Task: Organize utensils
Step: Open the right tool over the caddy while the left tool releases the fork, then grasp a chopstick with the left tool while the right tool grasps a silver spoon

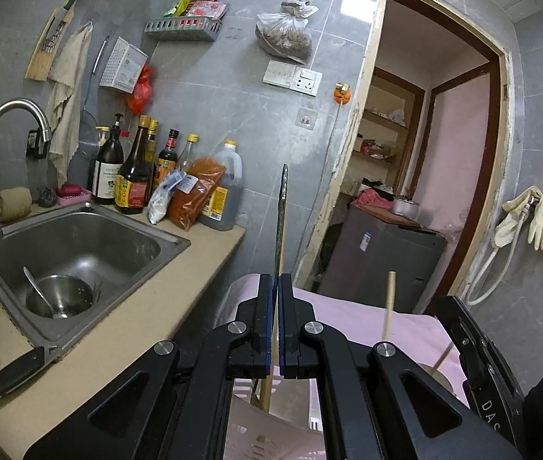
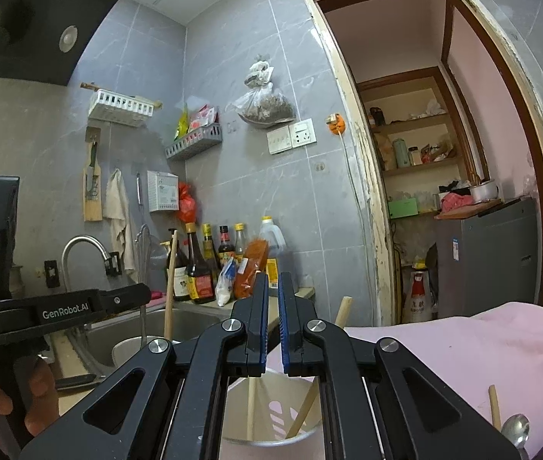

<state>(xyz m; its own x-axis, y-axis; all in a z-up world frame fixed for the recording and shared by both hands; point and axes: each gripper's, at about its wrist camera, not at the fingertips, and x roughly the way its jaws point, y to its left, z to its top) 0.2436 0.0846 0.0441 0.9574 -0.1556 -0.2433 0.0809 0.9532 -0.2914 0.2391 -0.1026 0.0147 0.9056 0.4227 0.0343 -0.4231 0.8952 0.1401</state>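
Note:
My left gripper (image 1: 276, 280) is shut on a metal utensil handle (image 1: 281, 214) and a wooden chopstick (image 1: 267, 387), held upright above a pink cloth (image 1: 348, 310). In the right wrist view the left gripper (image 2: 145, 295) holds these over a pale cup (image 2: 129, 349) beside the sink. My right gripper (image 2: 273, 280) is nearly closed with a narrow gap and holds nothing. Below it stands a white utensil holder (image 2: 271, 414) with chopsticks (image 2: 305, 410) inside. A spoon (image 2: 516, 431) and a chopstick (image 2: 494, 406) lie on the pink cloth (image 2: 463, 349).
A steel sink (image 1: 79, 237) holds a bowl with a spoon (image 1: 41, 295). A black-handled knife (image 1: 14, 375) lies on the counter edge. Sauce bottles (image 1: 137, 168) stand behind the sink. A doorway (image 1: 424, 153) opens to a pantry at right.

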